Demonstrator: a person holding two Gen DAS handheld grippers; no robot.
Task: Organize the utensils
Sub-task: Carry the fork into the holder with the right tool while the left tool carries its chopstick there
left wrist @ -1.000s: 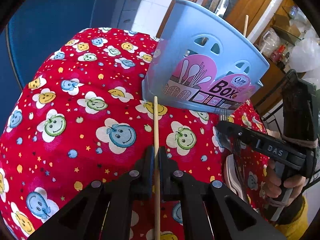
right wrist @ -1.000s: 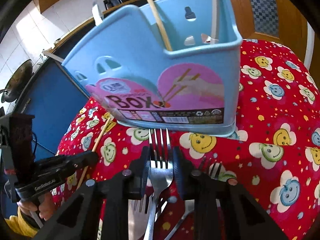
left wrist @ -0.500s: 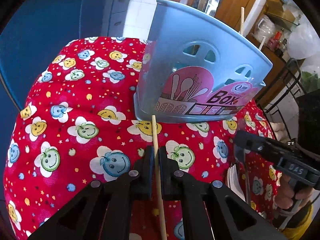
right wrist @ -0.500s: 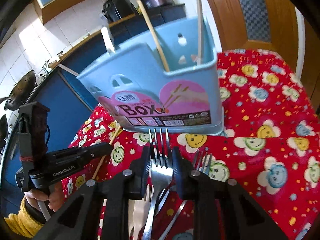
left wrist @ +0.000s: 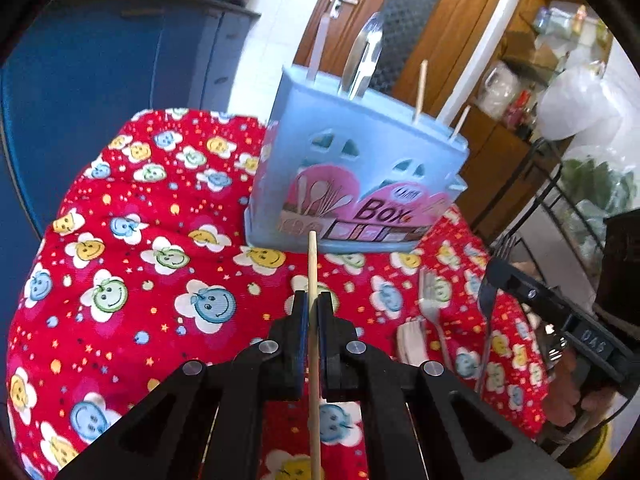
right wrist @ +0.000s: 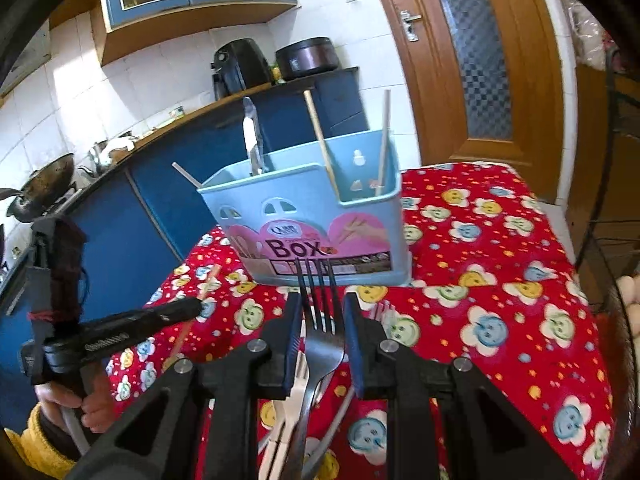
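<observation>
The left gripper (left wrist: 313,308) was clenched on 1 wooden chopstick (left wrist: 313,272), and the right gripper (right wrist: 319,320), its jaws just having closed, grasped a fork (right wrist: 318,312), both aimed at the blue utensil box (right wrist: 312,216) on the red cloth (left wrist: 160,280). With each piece pinched near 1 end, either could pivot or slip, catch the rim and tip the light box. Inside, 2 chopsticks (right wrist: 320,136) and a spoon (left wrist: 362,56) crowded the slots, while another fork (left wrist: 430,304) lay on the cloth.

The box (right wrist: 316,224) carried the word "Box" on its pink label; smaller print above it was illegible; the right gripper (left wrist: 494,280) body bore "DAS", seen inverted.
</observation>
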